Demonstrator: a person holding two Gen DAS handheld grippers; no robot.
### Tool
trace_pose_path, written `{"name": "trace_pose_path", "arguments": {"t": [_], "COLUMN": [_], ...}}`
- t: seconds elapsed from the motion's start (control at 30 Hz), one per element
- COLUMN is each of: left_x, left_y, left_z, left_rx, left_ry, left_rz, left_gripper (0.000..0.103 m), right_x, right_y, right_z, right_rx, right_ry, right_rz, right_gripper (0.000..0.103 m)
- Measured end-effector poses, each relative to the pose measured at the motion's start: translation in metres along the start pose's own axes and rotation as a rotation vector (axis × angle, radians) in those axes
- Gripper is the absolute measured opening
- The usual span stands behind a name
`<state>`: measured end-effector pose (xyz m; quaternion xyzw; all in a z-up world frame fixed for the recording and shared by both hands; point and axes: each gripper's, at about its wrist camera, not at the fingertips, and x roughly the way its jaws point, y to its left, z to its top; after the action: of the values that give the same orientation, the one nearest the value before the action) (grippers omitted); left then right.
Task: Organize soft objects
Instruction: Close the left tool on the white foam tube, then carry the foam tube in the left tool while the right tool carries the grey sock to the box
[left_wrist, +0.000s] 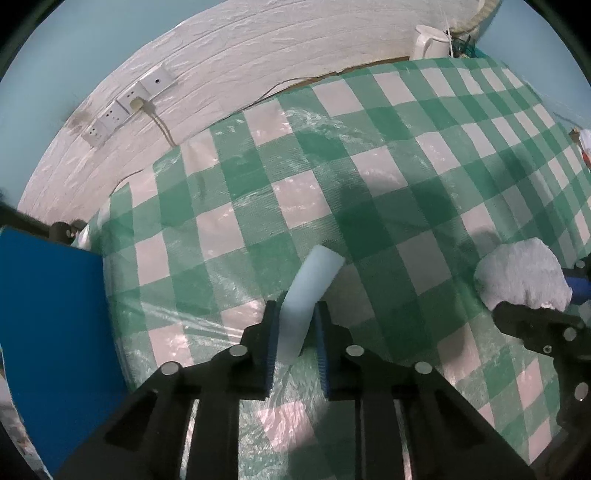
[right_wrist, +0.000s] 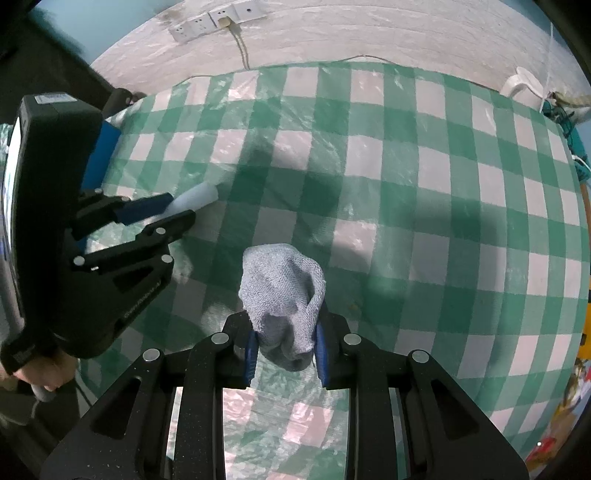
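Note:
My left gripper (left_wrist: 295, 328) is shut on a pale blue foam strip (left_wrist: 308, 295) that sticks up and forward from between its blue pads, above the green checked tablecloth (left_wrist: 332, 177). The strip also shows in the right wrist view (right_wrist: 195, 199), held by the left gripper (right_wrist: 177, 212) at the left. My right gripper (right_wrist: 284, 343) is shut on a bunched grey knitted cloth (right_wrist: 282, 295), held above the tablecloth (right_wrist: 406, 184). In the left wrist view the cloth (left_wrist: 522, 275) and the right gripper (left_wrist: 535, 306) sit at the right edge.
A blue box (left_wrist: 51, 332) stands at the table's left edge, also seen in the right wrist view (right_wrist: 101, 155). A white kettle (left_wrist: 430, 40) stands at the far right corner. Wall sockets (left_wrist: 125, 107) with a plugged cable sit behind the table.

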<state>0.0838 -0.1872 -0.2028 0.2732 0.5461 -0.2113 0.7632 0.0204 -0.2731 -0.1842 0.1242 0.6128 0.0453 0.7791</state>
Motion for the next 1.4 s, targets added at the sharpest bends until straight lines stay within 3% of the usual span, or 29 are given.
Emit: {"name": "trace_pose_path", "arguments": {"t": [0.5,1.03,1.4], "left_x": [-0.034,-0.085,-0.115], "left_y": [0.005,0.051,0.078], "left_z": [-0.020,-0.051,-0.078], "left_rx": [-0.027,-0.142,-0.208], "left_ry": [-0.037,-0.092,-0.116], "left_rz": [-0.031,-0.053,-0.015], "left_gripper": [0.014,0.014,0.014], "right_x": [-0.028,-0.055,-0.075], "right_y": [0.024,0.062,0.097], "right_z": [0.007,0.011,0.010], "right_rx": [-0.037,-0.091,-0.149], "right_ry": [-0.056,-0.117,-0.159], "right_rz": [-0.003,0.001,0.013], "right_gripper": [0.023,0.023,0.023]}}
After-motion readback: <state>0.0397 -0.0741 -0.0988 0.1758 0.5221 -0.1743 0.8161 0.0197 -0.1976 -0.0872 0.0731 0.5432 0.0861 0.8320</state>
